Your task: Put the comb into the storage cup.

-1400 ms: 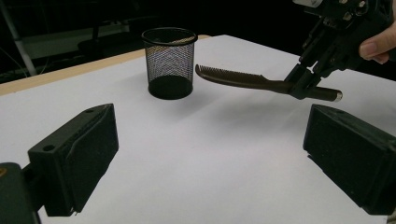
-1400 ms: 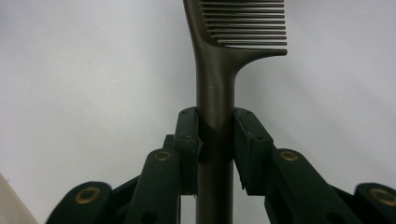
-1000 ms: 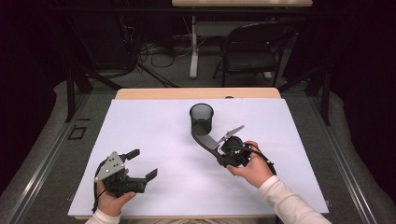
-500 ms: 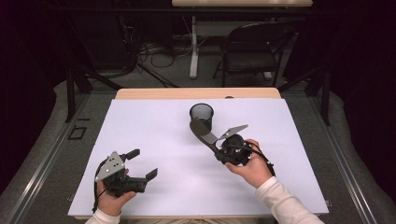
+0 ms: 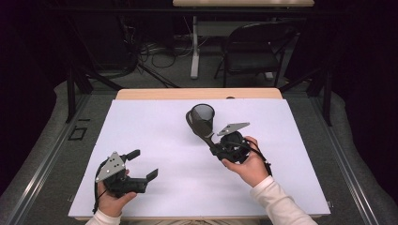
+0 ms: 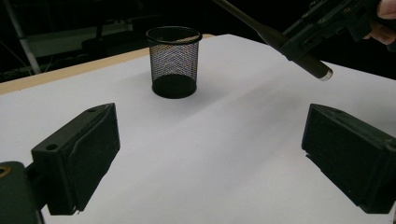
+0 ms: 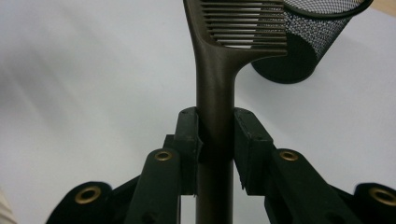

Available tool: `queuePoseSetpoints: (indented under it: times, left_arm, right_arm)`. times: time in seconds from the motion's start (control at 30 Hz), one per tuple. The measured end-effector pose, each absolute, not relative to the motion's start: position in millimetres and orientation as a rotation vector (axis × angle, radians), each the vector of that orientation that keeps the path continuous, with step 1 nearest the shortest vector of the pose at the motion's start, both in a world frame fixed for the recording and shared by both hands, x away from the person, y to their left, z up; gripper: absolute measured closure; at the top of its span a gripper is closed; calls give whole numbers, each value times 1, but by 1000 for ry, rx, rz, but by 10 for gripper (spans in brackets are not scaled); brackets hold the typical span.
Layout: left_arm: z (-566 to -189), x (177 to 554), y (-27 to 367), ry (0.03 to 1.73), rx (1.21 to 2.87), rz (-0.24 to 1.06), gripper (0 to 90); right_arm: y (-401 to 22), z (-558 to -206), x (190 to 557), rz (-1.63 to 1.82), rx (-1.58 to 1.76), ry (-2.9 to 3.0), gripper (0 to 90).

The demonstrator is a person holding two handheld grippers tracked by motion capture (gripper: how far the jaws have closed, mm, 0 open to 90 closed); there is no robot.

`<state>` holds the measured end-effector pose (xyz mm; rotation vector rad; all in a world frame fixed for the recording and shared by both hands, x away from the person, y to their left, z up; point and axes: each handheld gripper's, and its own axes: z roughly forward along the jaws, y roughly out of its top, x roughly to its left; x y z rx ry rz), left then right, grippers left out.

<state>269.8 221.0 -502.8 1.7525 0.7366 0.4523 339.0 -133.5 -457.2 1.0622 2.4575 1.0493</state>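
A black mesh cup (image 5: 202, 117) stands upright on the white sheet, past the middle of the table. My right gripper (image 5: 217, 149) is shut on the handle of a dark brown comb (image 5: 196, 129), whose toothed head reaches up beside the cup's left wall. In the right gripper view the comb (image 7: 215, 93) runs straight up between the pads, with its teeth next to the cup (image 7: 308, 42). Near the front left, my left gripper (image 5: 143, 164) stands open with nothing between its jaws. The left gripper view has the cup (image 6: 173, 60) ahead and the comb's handle end (image 6: 306, 63) at the upper right.
A white sheet (image 5: 155, 126) covers most of the wooden table (image 5: 197, 93), whose bare edge shows at the back. A folding chair (image 5: 253, 51) and cables stand on the floor beyond the table.
The right gripper has shifted the comb slightly up toward the cup, so its head now lies beside the cup's wall. The left gripper has stayed still.
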Motion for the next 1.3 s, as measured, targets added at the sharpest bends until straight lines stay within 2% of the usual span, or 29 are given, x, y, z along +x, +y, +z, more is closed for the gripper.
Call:
queuePoseSetpoints:
  times: [0.47, 1.3]
  left_arm:
    - [-502, 271, 223, 748, 1744, 451, 49]
    - [-504, 273, 221, 780, 1742, 443, 69]
  right_arm:
    - [-124, -452, 336, 1101, 979, 2331, 728]
    - [-117, -467, 313, 1195, 812, 2137, 728]
